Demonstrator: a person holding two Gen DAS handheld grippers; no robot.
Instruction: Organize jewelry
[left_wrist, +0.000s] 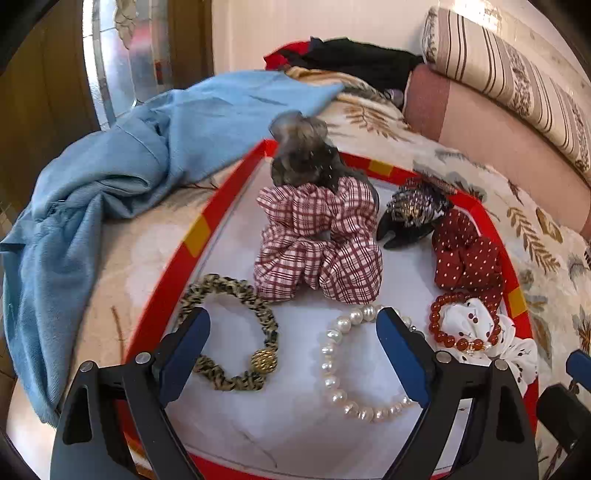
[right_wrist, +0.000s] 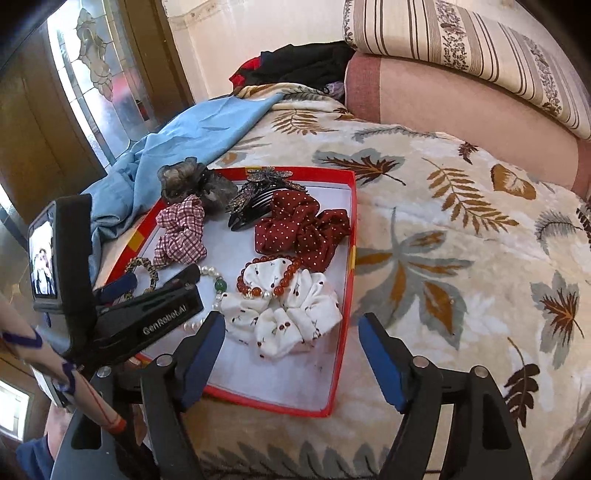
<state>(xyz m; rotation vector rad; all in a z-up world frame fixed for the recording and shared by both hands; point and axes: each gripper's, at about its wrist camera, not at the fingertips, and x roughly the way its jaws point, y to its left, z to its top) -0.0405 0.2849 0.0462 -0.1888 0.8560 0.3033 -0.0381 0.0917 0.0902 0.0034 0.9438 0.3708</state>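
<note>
Both my claws, left claw (left_wrist: 291, 354) and right claw (right_wrist: 291, 354), gape wide, empty, above the red tray (right_wrist: 341, 325) on the bed; closing carelessly could snag the pearl bracelet (left_wrist: 341, 369).

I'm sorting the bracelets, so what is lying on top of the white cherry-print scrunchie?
The amber bead bracelet lies across the upper part of the white scrunchie inside the red box. Whatever is under the scrunchie is covered and cannot be seen.

Both wrist views look steeply down, close over the shared red tray (left_wrist: 195, 236) (right_wrist: 341, 343) – right view from farther right
</note>
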